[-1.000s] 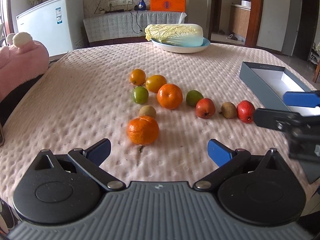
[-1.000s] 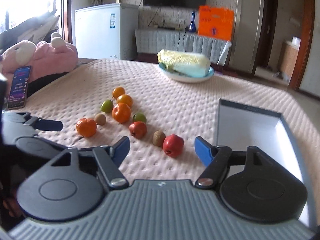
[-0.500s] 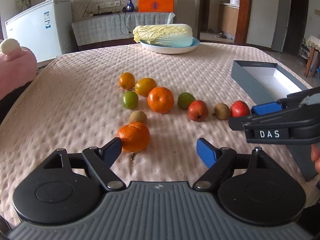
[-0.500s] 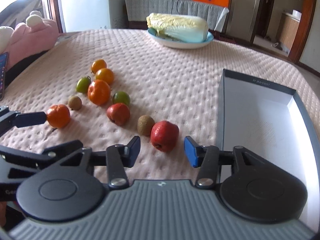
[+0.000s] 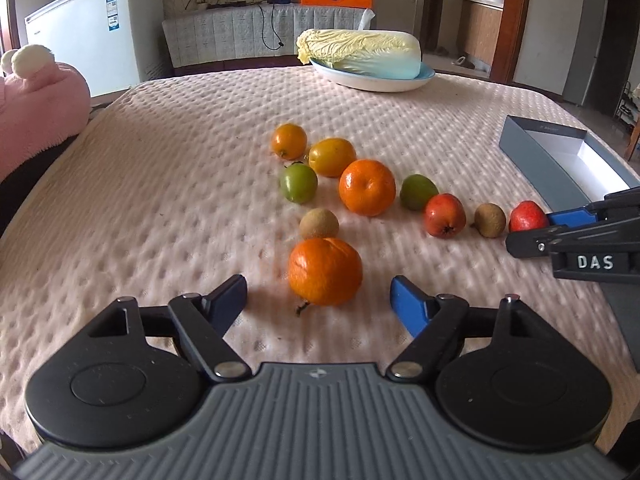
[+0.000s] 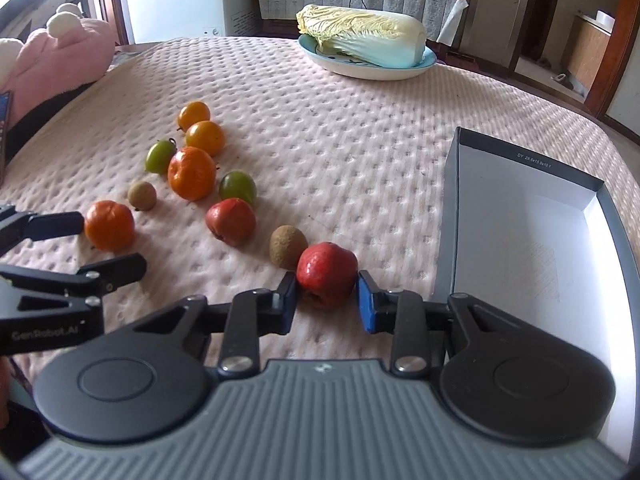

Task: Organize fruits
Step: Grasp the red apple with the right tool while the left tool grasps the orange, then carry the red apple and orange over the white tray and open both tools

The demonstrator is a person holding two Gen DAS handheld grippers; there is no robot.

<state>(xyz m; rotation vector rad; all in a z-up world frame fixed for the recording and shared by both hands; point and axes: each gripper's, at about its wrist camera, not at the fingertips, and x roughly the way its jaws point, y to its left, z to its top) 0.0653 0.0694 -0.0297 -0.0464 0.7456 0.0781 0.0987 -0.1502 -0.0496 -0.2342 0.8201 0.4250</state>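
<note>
We have the right claw (image 6: pixel 326 300) brought down around the red fruit (image 6: pixel 327 273), the one nearest the tabletop's right edge and just beside the open grey box (image 6: pixel 524 216). Its pads sit against the fruit's two flanks or a hair off them, and the fruit rests on the pink quilted cover (image 6: pixel 340 128), so we judge the claw to be closing on it rather than clamped. A brown kiwi (image 6: pixel 288 246) lies just beside the red fruit on its left, close enough to get nudged.

The fruit looks light, firm and smooth-skinned, probably a little slippery, so we would hold it across its widest middle with gentle pressure to avoid bruising. It is nearly round with a slight taper; its darker puckered end faces the camera and downward, so the short axis from stem to base seems to tilt toward us. We cannot tell more than that.

Our left claw (image 5: pixel 319 300) is spread wide and holds nothing, hovering near the front edge with the nearest orange mandarin (image 5: pixel 325 272) lying between its fingers, untouched. That one is soft-skinned and squashy, its stem (image 5: pixel 301 309) pointing toward the camera
</note>
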